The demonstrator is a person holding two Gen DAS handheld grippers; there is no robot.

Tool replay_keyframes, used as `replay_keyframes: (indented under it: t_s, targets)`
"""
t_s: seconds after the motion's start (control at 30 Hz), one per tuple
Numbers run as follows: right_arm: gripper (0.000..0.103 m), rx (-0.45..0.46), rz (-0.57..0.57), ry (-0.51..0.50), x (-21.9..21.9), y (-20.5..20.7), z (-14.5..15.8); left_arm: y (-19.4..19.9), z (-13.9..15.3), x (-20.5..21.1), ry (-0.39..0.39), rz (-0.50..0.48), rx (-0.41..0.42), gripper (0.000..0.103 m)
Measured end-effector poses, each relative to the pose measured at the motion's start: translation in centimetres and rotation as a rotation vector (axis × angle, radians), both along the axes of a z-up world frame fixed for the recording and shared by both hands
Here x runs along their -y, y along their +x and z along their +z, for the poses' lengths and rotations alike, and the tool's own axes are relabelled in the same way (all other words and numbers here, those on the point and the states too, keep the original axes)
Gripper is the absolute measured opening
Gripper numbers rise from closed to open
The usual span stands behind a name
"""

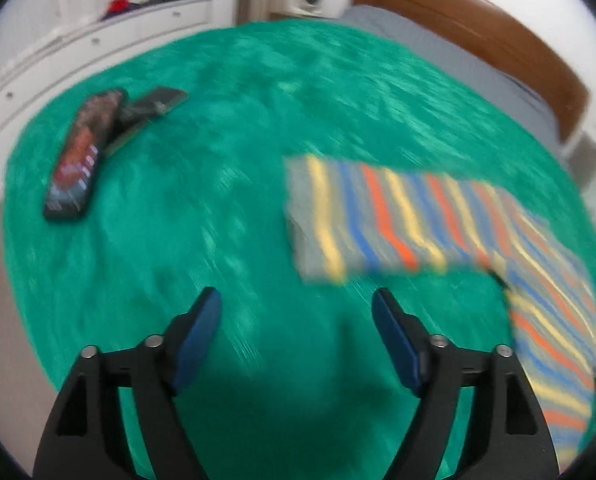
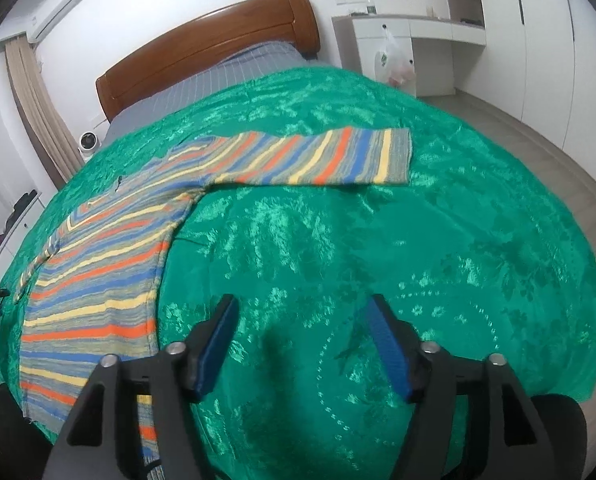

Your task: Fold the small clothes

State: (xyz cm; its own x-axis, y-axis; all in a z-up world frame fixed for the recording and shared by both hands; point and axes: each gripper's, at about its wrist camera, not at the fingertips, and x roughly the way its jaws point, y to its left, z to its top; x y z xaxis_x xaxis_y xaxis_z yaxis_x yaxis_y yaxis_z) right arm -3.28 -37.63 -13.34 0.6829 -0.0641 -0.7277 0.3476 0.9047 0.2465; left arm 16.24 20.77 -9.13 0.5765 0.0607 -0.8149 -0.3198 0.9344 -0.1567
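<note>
A striped sweater [image 2: 97, 280] in grey, blue, orange and yellow lies flat on a green blanket [image 2: 338, 240]. In the right wrist view its body is at the left and one sleeve [image 2: 318, 156] stretches out to the right. In the blurred left wrist view the other sleeve [image 1: 378, 220] lies ahead on the right, with the body [image 1: 554, 344] at the right edge. My left gripper [image 1: 295, 308] is open and empty above bare blanket, short of the sleeve cuff. My right gripper [image 2: 304, 320] is open and empty above the blanket, right of the sweater's body.
Two dark flat objects, a phone [image 1: 79, 160] and another [image 1: 149, 110], lie on the blanket at the far left. A wooden headboard [image 2: 205, 48] and grey sheet [image 2: 217, 80] are beyond. White cabinets [image 2: 538, 40] and a desk with a plastic bag [image 2: 394, 60] stand at the right.
</note>
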Motion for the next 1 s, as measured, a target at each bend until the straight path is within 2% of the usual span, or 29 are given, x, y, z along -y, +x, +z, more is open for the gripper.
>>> replay_keyframes:
  t_s: [0.07, 0.13, 0.2, 0.3, 0.4, 0.53, 0.6, 0.8, 1.0]
  targets:
    - [0.071, -0.005, 0.004, -0.006, 0.2, 1.0, 0.2, -0.8, -0.8, 1.9, -0.004, -0.065, -0.011, 0.088]
    - [0.072, -0.001, 0.000, -0.006, 0.6, 2.0, 0.3, -0.9, -2.0, 3.7, 0.012, -0.119, -0.026, 0.088]
    - [0.075, -0.004, -0.014, -0.020, 1.2, 3.2, 0.0, -0.9, -3.1, 4.5, 0.042, -0.115, -0.022, 0.090]
    - [0.075, -0.006, -0.043, -0.026, 2.2, 4.3, -1.2, -1.7, -3.9, 5.0, 0.086, -0.119, 0.055, 0.098]
    - [0.075, -0.032, -0.074, -0.017, 3.0, 4.5, -3.3, -1.3, -4.4, 5.6, 0.120, -0.139, 0.041, 0.103]
    - [0.078, 0.010, -0.096, 0.029, 3.7, 3.9, -4.6, -1.1, -5.0, 5.5, 0.128, -0.133, 0.043, 0.103]
    - [0.083, 0.024, -0.087, 0.037, 3.7, 4.0, -4.9, -1.3, -5.2, 5.9, 0.146, -0.130, 0.048, 0.103]
    - [0.092, 0.030, -0.052, -0.020, 2.6, 4.3, -5.5, -1.3, -5.1, 6.0, 0.146, -0.120, 0.052, 0.103]
    - [0.094, 0.026, -0.041, -0.033, 2.5, 4.5, -5.7, -1.8, -5.3, 6.1, 0.153, -0.126, 0.064, 0.103]
